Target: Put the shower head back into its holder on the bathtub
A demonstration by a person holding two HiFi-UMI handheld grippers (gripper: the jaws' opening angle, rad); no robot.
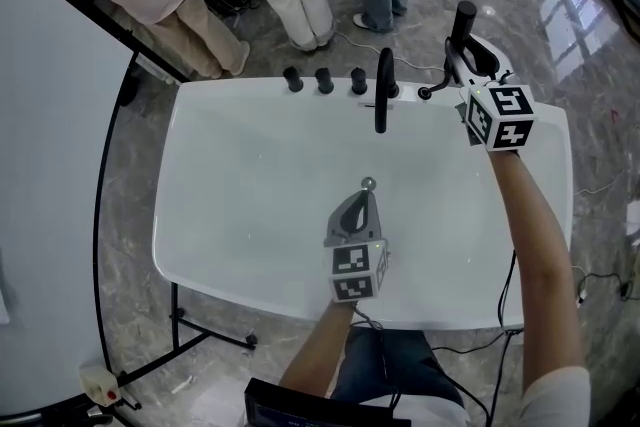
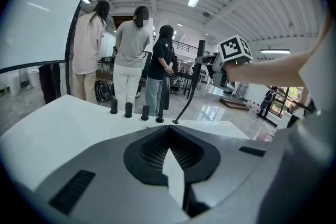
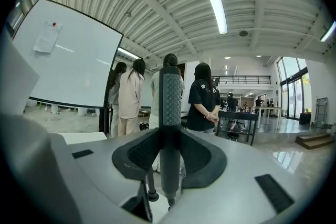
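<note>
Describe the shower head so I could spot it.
Follow the white bathtub's far rim past three black knobs and a curved black spout. Right of those, the black stick-shaped shower head alone stands off the rim, clamped upright in the right gripper.

Your shower head [image 3: 170, 107], a slim dark stick with a dotted grip, stands upright, clamped in your right gripper [image 3: 169, 152] above the far right corner of the white bathtub [image 1: 200, 255]. Its dark hose [image 1: 438, 89] curves down to the tub's far rim.
</note>
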